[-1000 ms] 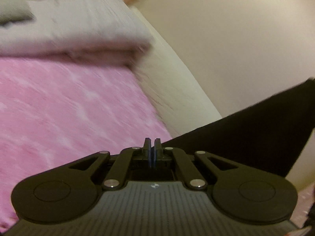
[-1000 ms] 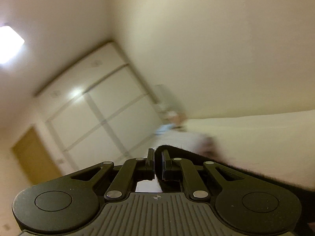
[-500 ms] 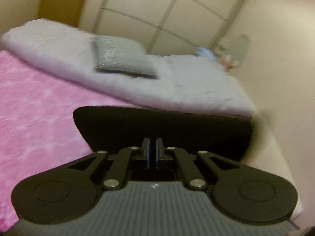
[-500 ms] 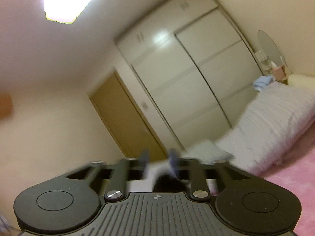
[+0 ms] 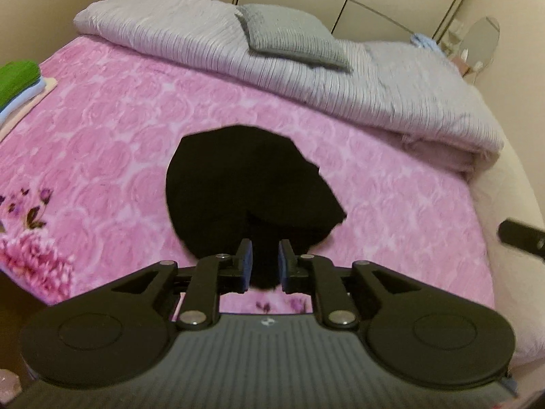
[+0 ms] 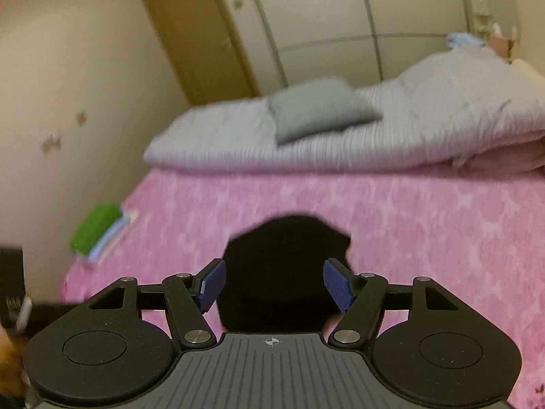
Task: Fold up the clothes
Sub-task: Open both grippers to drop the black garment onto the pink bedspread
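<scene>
Lying in a loose, rounded heap on the pink bedspread (image 5: 102, 129), the black garment (image 5: 245, 187) sits near the middle of the bed's open part, with one layer lapped over another and a ragged corner jutting toward the right. The left gripper (image 5: 265, 265) hangs just above the garment's near edge with its jaws a little apart; dark cloth shows between them, but I cannot tell whether any of it is caught or merely lies behind. The right gripper (image 6: 274, 284) has its jaws spread wide and holds nothing, the garment showing between and beyond them.

The main risk is a bad grab. The cloth is uniformly black, so seams, hems and layer edges barely read, and a pinch could take two layers at once or only a wrinkle, giving a crooked fold. The plush bedspread may also bunch into the jaws if they go down too deep. A pull by one gripper alone would probably drag the whole heap rather than spread it.

Room is generous to the left and toward the grey quilt (image 5: 306, 78), which lies rolled across the far end with a grey pillow (image 5: 289, 37) on top. A stack of folded clothes (image 5: 17, 85), green on top, sits at the left edge of the bed, well apart from the garment; a wide sweep that way could knock it. To the right the bedspread ends at a cream edge beside the wall, so cloth flung there could slide off.
</scene>
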A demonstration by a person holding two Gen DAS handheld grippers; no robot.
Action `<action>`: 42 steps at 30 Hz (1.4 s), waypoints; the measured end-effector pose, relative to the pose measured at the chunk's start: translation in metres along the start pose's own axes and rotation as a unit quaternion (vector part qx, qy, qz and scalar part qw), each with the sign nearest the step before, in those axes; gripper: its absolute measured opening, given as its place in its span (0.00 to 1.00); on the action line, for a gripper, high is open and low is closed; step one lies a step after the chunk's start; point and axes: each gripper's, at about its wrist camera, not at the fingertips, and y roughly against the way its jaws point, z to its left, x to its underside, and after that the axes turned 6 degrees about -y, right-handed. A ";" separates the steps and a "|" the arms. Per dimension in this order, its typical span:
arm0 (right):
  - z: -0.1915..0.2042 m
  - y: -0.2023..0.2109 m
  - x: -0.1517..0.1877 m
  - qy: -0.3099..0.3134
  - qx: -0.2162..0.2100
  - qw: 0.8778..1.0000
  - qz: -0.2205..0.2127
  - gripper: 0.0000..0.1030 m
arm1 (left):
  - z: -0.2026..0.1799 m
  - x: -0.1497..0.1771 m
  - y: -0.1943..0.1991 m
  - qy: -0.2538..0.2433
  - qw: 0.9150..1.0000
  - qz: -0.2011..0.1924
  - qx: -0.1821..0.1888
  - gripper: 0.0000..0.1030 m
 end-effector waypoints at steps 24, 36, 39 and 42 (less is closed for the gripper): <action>0.013 0.025 0.116 0.060 0.006 0.996 0.072 0.66 | -0.036 0.095 0.077 -0.036 0.997 0.003 -0.065 0.23; 0.023 -0.014 0.104 0.043 0.020 0.995 0.083 0.66 | 0.005 0.076 0.038 -0.040 0.998 0.026 -0.042 0.26; 0.026 -0.037 0.100 0.027 0.032 0.995 0.095 0.66 | 0.026 0.064 0.018 -0.057 0.997 0.038 -0.026 0.26; 0.031 -0.064 0.098 0.002 0.046 0.993 0.106 0.66 | 0.048 0.050 -0.003 -0.079 0.996 0.050 -0.007 0.28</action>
